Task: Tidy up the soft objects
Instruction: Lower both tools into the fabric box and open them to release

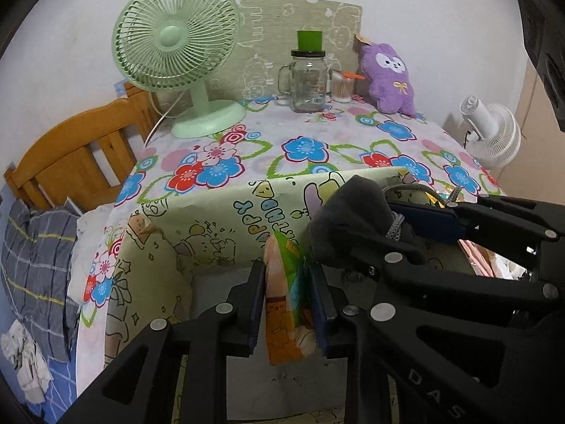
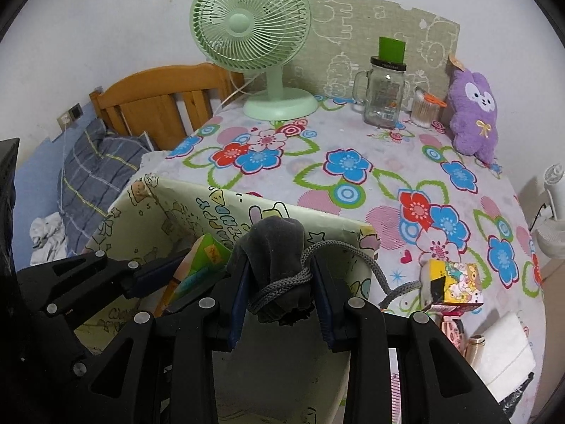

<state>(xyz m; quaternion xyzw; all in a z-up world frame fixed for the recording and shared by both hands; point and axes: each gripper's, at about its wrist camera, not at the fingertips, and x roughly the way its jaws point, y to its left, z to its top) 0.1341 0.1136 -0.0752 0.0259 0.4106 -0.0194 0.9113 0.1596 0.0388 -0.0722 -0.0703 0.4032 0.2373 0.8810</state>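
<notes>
Tongs on both sides hang over an open box (image 1: 166, 212) with cartoon-printed walls, which stands at the near edge of the flowered bench (image 2: 353, 134). The left tongs (image 1: 287, 304) have a flat, colourful soft packet (image 1: 286, 296) between their pads; the pads sit close against its sides, though whether they press it or have begun to let go cannot be told. The packet hangs straight down inside the box. The right tongs (image 2: 280, 300) are clenched on a dark grey pouch (image 2: 279, 247) with a braided cord (image 2: 339, 251) knotted round it, the loose end trailing over the box wall toward a small yellow carton (image 2: 452, 282).

Both things look light and limp. The packet is thin and probably slick, so a pinch across its flat faces near the top edge should hold best. The pouch crushes easily; gripping the bunched body just beside the knot seems safest, since the cord alone could slide or snag on the box rim. A purple plush toy (image 2: 473, 120) leans at the far right of the bench, well apart from the box.
</notes>
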